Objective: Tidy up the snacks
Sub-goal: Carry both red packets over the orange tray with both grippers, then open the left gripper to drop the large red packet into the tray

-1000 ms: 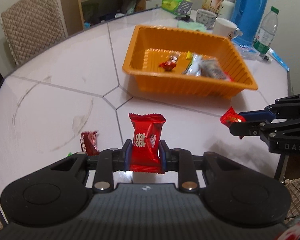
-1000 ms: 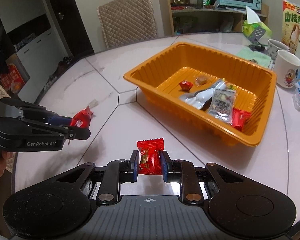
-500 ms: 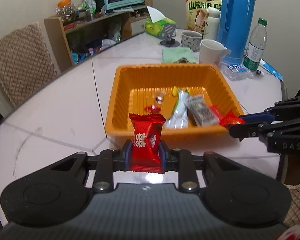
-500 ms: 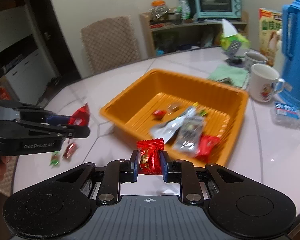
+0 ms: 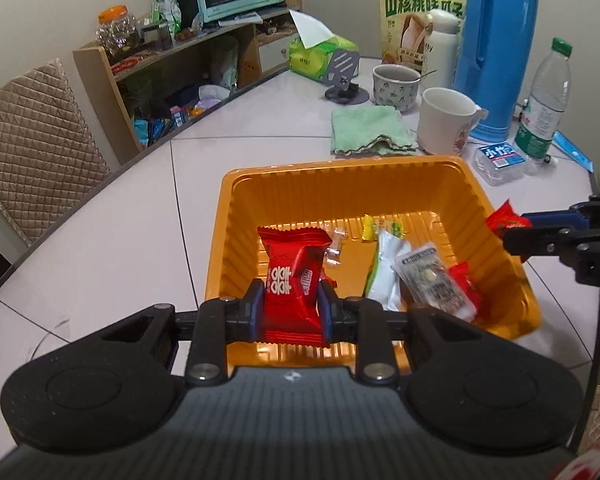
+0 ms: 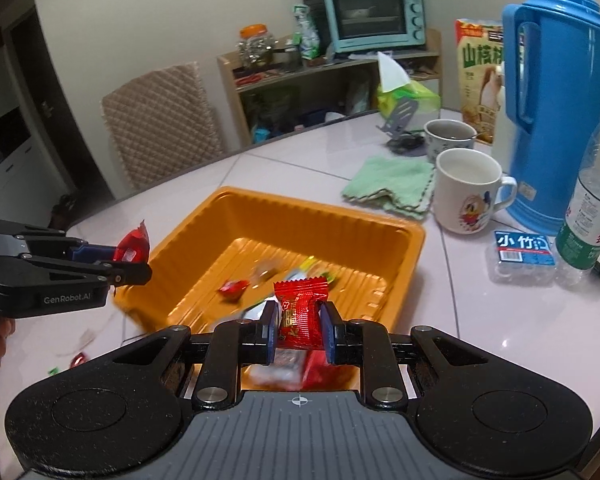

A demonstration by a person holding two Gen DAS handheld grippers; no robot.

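Note:
An orange tray [image 5: 340, 176] [image 6: 320, 212] sits on the white table and holds several wrapped snacks [image 5: 432, 280]. My left gripper [image 5: 292, 308] is shut on a red snack packet [image 5: 292, 276] and holds it over the tray's near left part. It also shows in the right wrist view [image 6: 132, 258] above the tray's left rim. My right gripper [image 6: 300, 330] is shut on a small red candy [image 6: 300, 308] above the tray's near rim. It also shows in the left wrist view [image 5: 512, 228] over the tray's right rim.
Behind the tray lie a green cloth [image 5: 370, 130], a white mug [image 5: 446, 120], a patterned cup [image 5: 396, 84], a blue thermos [image 5: 496, 44], a water bottle [image 5: 546, 100] and a tissue pack [image 5: 500, 158]. Small candies [image 6: 78, 360] lie on the table left of the tray.
Both grippers have moved forward with their snacks, from over the bare table in front of the tray to above the tray itself.

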